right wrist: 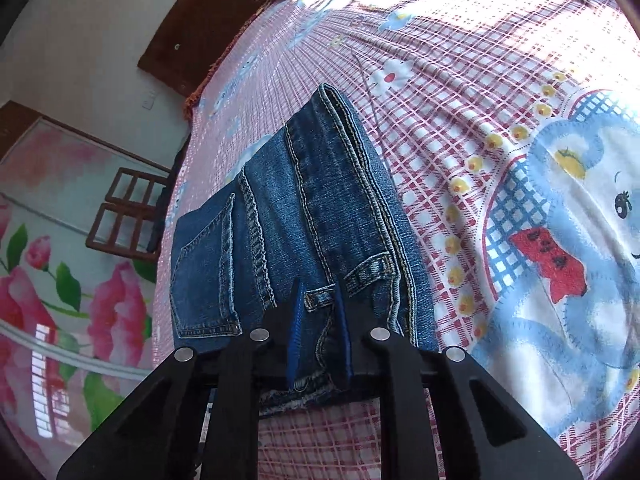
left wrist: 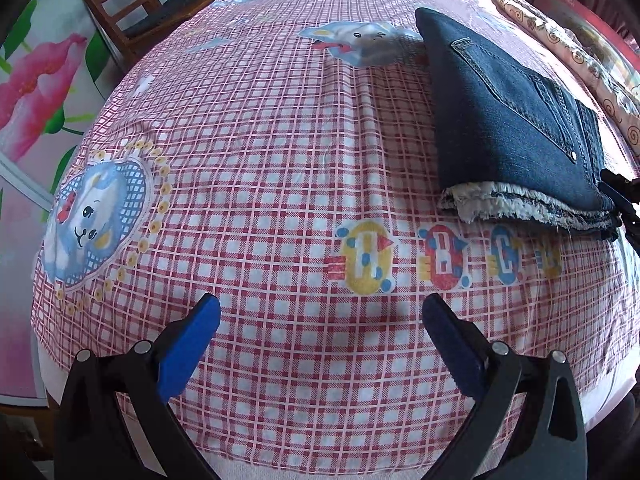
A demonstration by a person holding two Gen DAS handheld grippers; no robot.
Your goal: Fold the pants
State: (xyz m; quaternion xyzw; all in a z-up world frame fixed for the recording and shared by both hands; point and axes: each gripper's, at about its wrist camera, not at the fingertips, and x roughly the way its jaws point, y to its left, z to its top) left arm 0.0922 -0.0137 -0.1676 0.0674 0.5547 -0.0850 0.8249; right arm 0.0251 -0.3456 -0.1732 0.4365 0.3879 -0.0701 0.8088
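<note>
The blue denim pants [left wrist: 508, 120] lie folded into a thick stack on the bed, at the right of the left wrist view, frayed hems toward me. My left gripper [left wrist: 320, 312] is open and empty over the bedsheet, well left of the pants. In the right wrist view the pants [right wrist: 304, 216] fill the middle, with the back pocket at the left. My right gripper [right wrist: 318, 292] is shut on the near edge of the folded pants, close to a belt loop. Part of the right gripper also shows at the right edge of the left wrist view [left wrist: 624, 200].
A red-checked bedsheet [left wrist: 260, 160] with cartoon prints covers the bed. A patterned pillow [left wrist: 576, 60] lies beyond the pants. A wooden chair [left wrist: 132, 0] stands off the bed's far left. A flowered wardrobe door [right wrist: 60, 280] is beside the bed.
</note>
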